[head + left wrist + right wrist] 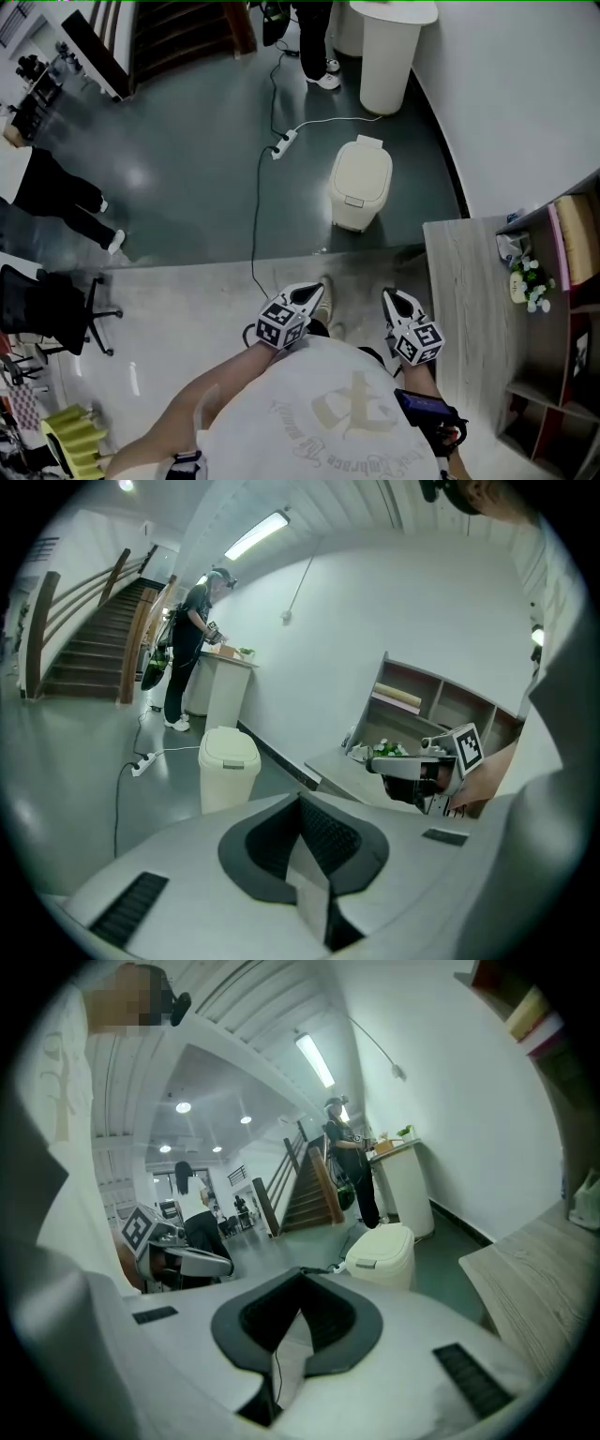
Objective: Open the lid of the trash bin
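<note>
The cream trash bin (361,183) stands on the dark floor ahead of me with its lid down. It also shows in the left gripper view as the bin (228,766) and in the right gripper view as the bin (382,1252). My left gripper (312,294) and right gripper (395,302) are held close to my chest, well short of the bin, and both point toward it. In each gripper's own view the jaws meet at the tip, left gripper (302,803) and right gripper (302,1275), shut on nothing.
A power strip with its cable (284,143) lies on the floor left of the bin. A tall white container (389,52) stands by the curved wall behind. A wooden desk (464,309) and shelves (562,281) are at right. An office chair (56,314) and a person's legs (66,202) are at left.
</note>
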